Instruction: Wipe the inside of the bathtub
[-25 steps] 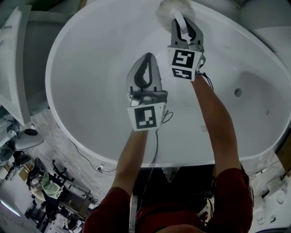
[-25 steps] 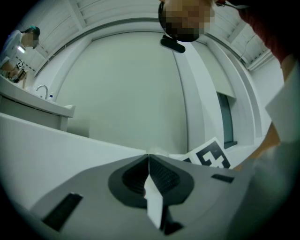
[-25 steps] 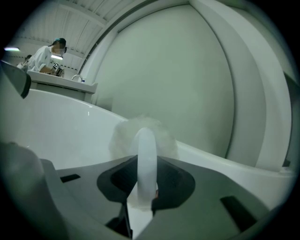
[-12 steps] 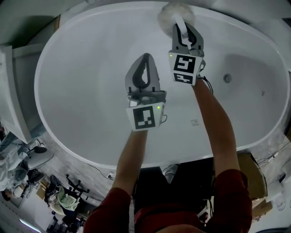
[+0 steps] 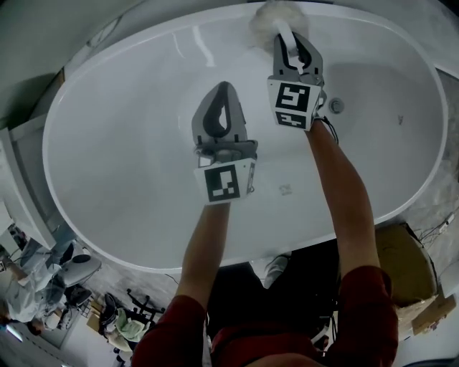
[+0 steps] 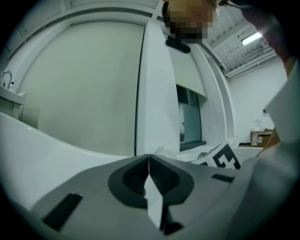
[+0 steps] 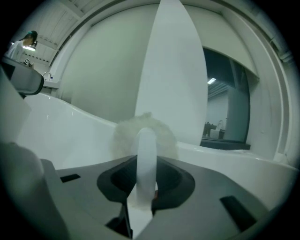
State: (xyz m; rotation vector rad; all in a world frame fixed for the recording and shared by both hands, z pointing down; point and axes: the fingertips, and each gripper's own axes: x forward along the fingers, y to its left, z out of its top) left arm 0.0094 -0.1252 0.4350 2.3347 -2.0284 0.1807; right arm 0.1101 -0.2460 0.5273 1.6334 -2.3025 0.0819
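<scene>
Overhead, right gripper jaws clamp the white handle of a fluffy duster, head against the bathtub wall at top centre. Mid-frame, left gripper: its own view shows jaws pressed together, empty.

Floor: pale, stone-patterned. Cardboard box at lower right, black chair base at lower left. Wall plain, pale. Dark window. Ceiling strip light lit. Tap far left.
</scene>
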